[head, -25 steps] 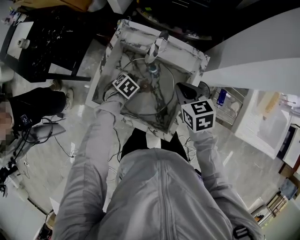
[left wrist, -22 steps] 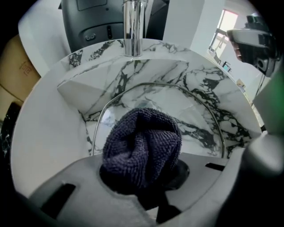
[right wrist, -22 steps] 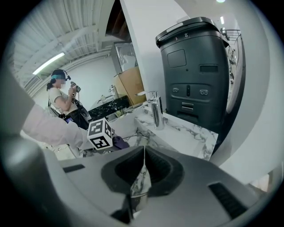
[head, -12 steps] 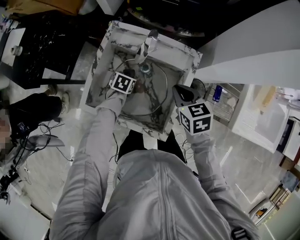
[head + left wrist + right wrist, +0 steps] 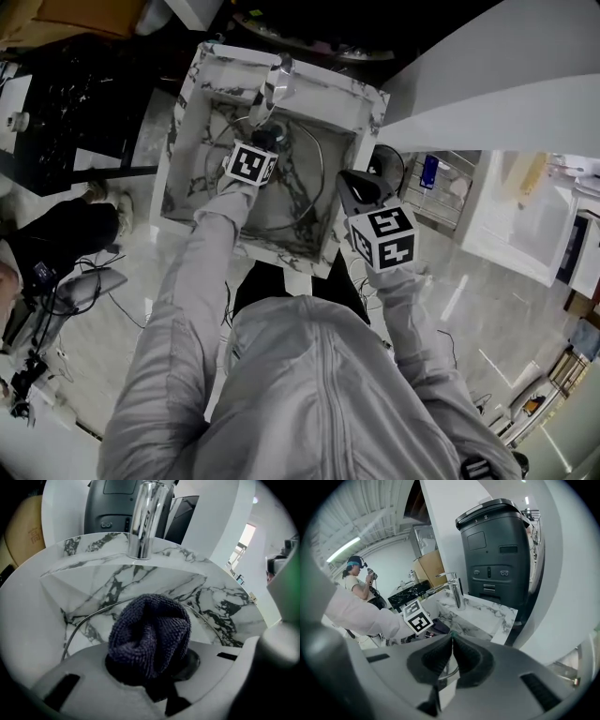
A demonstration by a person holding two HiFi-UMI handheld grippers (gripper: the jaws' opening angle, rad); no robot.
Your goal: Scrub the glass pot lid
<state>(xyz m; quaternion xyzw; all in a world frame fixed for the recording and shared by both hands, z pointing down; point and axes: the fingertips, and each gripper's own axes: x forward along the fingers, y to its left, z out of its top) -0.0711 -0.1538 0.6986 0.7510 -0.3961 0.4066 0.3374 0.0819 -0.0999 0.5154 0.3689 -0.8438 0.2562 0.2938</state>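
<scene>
Nearer the faucet (image 5: pixel 272 82) now, the left gripper (image 5: pixel 261 142), clamped on a dark cloth (image 5: pixel 150 632), is held over the glass pot lid (image 5: pixel 305 192) lying in the marble sink (image 5: pixel 367 105). The right gripper (image 5: pixel 451 653) is kept closed and empty by the sink's edge. Even pressure and overlapping circles out to the rim are called for.

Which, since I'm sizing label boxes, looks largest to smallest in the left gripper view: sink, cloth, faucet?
1. sink
2. cloth, though being closest to the camera enlarges it
3. faucet
</scene>
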